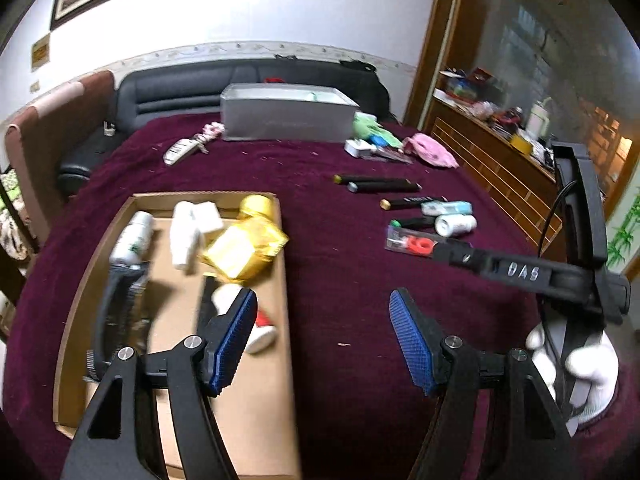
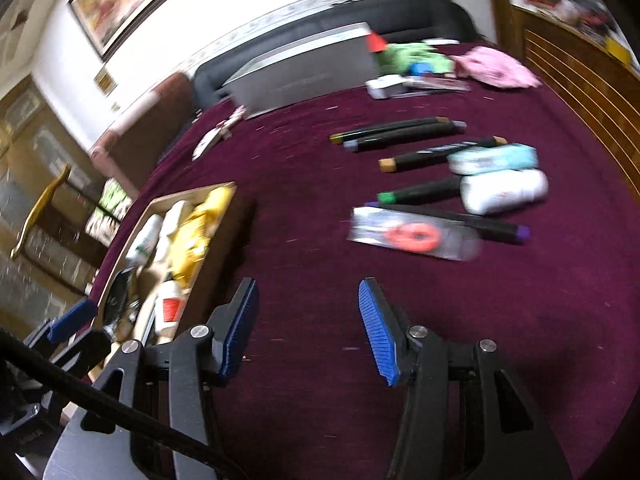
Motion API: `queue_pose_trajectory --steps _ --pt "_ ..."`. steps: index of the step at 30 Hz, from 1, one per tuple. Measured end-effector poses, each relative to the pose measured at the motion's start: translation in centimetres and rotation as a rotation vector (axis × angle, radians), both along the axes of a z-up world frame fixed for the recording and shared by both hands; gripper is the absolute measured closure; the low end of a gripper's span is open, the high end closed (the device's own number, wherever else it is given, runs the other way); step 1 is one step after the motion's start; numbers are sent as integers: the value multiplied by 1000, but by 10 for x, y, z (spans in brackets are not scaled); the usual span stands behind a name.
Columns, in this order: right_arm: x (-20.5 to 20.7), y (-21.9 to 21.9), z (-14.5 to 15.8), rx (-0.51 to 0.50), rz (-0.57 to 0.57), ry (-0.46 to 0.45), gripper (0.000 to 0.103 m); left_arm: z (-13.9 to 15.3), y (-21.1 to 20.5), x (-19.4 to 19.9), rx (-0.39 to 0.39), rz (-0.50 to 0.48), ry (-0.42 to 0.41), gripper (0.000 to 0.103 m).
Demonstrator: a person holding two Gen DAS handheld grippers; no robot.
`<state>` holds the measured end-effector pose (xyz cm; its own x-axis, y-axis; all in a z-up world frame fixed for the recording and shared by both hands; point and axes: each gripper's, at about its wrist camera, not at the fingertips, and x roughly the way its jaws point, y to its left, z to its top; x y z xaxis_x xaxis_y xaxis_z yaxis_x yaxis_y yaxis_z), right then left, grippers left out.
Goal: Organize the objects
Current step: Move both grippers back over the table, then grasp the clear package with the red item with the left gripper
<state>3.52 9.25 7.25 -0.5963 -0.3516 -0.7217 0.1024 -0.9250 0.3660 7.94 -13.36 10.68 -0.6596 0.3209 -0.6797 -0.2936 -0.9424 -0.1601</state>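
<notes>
A: Status? How far along w/ the sorting?

B: Partway, I'd say. Cardboard tray (image 1: 276, 360) already holds a bunch: white bottle w/ green print (image 1: 134, 236) at its far left, white boxes (image 1: 192, 228) beside that, gold foil pack (image 1: 244, 250) at the far right corner, a red-and-white bottle (image 1: 260, 332) nearer, against the right wall. Something dark along the tray's left side, too blurred to name.

A: What's left?

B: Right of the tray, out on the maroon cloth (image 2: 320, 208): black markers (image 2: 404, 130) in a loose row, a pale blue case (image 2: 492, 158), a white tube (image 2: 502, 192), and a clear packet w/ an orange ring (image 2: 412, 234), which sits nearest the tray of that group. Further back from the tray there's a gray box (image 1: 288, 116), keys, pink and green bits. Can't tell if those count.

A: Grippers?

B: Left gripper (image 1: 324, 340) is spread wide, nothing between the pads, hanging over the tray's right wall. Right gripper (image 2: 308, 328) is also wide apart and empty, over bare cloth right of the tray, aimed toward the packet.

A: Room to move?

B: Decent. Bare cloth strip btw tray and the marker cluster, good for approach. Tray walls are low, so drop-ins should be easy, but the far end is crowded; near half has open floor. Watch the two grippers, they're close together. Markers could roll if nudged.
</notes>
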Motion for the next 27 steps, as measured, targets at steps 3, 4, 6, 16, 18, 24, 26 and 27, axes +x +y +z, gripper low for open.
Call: queue_pose_trajectory --steps 3,4,6,16,18,24,26,27 --pt "2 37 -3 -26 -67 -7 52 -9 15 -3 2 -19 -33 40" --pt "3 50 -4 -34 -94 -8 52 -13 21 -5 4 -28 -48 40" --pt "4 72 -6 -50 -137 -13 50 -18 29 -5 7 -45 -70 40" --pt "-4 110 -17 -130 -185 -53 50 -60 70 -7 -54 -110 -158 40" --pt "-12 100 -16 -128 -150 -49 49 -67 71 -9 -62 -108 -176 40" --pt "-48 65 -16 -67 -73 -38 49 -83 70 -6 -72 -122 -200 36" --pt "-61 52 -18 -33 -47 -40 49 -84 73 -4 -81 -133 -185 29" --pt "-69 45 -21 -4 -39 -46 49 -85 75 -3 -86 -143 -183 24"
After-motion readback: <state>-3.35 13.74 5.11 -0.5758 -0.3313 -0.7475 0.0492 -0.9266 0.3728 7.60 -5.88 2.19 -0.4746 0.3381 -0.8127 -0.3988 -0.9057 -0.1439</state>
